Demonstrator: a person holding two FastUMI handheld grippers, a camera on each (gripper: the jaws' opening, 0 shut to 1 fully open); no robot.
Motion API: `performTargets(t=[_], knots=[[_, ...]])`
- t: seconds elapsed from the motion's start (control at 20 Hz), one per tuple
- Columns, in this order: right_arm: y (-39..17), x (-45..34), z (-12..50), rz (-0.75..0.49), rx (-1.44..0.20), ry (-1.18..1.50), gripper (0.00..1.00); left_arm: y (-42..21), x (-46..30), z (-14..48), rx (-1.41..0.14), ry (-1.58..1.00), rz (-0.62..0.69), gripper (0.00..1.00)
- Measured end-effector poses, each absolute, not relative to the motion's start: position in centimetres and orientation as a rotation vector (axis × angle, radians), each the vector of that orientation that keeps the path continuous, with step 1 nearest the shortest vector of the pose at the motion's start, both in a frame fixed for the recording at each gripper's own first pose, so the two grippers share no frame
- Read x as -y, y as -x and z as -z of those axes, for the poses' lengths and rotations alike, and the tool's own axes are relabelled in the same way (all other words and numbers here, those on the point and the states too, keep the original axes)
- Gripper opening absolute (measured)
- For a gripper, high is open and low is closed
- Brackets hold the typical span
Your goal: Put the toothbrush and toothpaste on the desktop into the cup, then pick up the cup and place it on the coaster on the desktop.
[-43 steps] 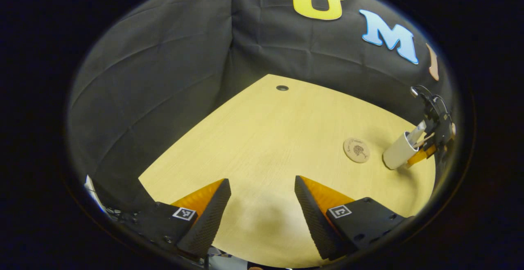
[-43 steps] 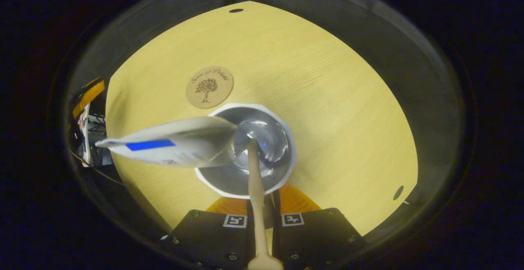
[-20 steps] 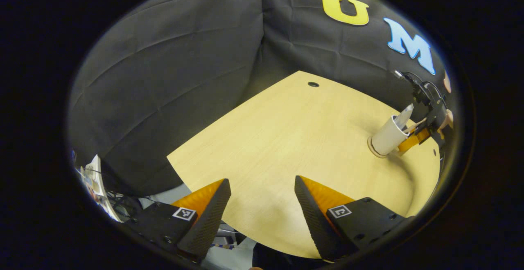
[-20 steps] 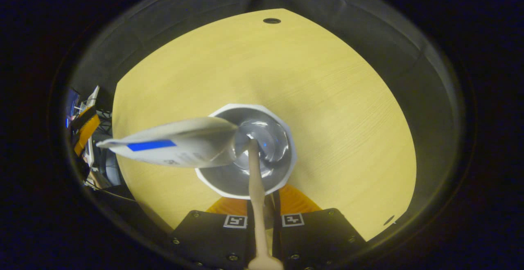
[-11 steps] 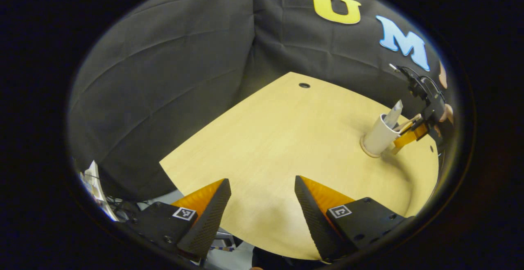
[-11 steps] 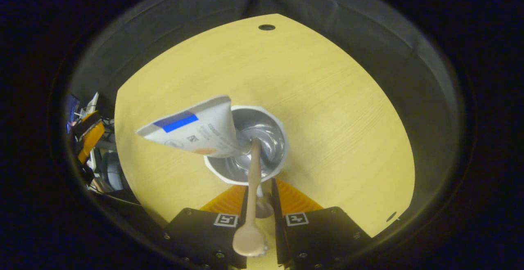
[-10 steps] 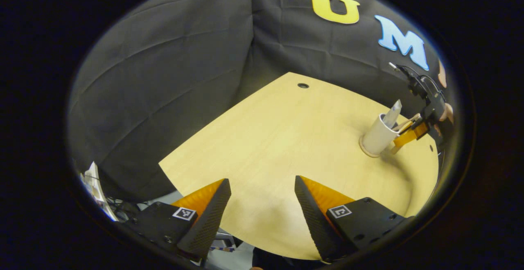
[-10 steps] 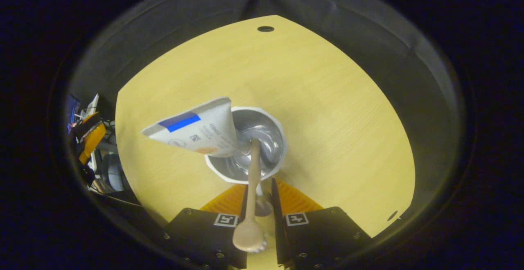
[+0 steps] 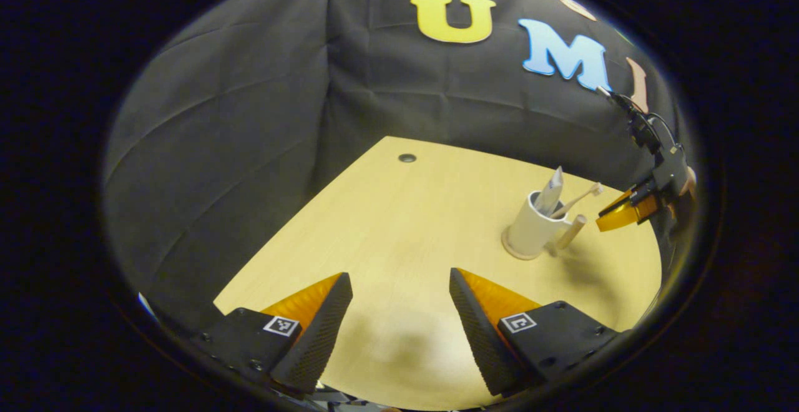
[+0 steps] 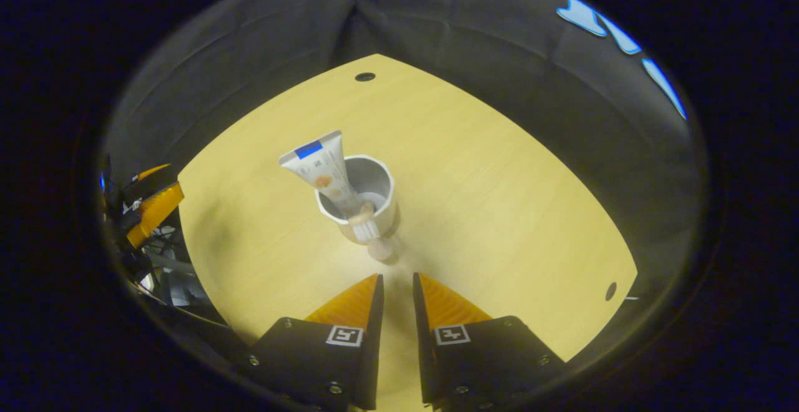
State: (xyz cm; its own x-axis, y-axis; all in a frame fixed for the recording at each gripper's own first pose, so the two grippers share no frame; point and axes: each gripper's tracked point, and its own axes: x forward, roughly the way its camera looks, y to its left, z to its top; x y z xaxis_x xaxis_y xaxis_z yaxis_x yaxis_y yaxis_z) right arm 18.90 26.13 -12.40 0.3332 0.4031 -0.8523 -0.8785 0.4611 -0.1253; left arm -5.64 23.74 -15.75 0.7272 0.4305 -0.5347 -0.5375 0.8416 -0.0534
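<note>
White round cup (image 10: pixel 362 196) stands upright on the round coaster (image 9: pixel 515 252) on the light wood tabletop (image 10: pixel 499 212), white toothpaste tube (image 10: pixel 324 171) and wooden toothbrush (image 9: pixel 577 198) inside. Your right gripper (image 10: pixel 397 296): fingers nearly together, empty, near the cup. Left gripper (image 9: pixel 399 312): fingers apart.

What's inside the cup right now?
The cup holds the toothpaste tube, standing tilted above the rim, and the toothbrush, leaning over the rim. Their lower ends and the cup's bottom are hidden.
</note>
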Motion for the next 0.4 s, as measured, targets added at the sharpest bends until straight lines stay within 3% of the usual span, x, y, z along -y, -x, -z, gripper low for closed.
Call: performTargets(t=[0.4], knots=[[-17.3, -19.7, 7.3, -0.649, -0.657, 0.349, 0.26, -1.8, -19.9, 8.3, -0.391, 0.079, -0.332, 1.0]])
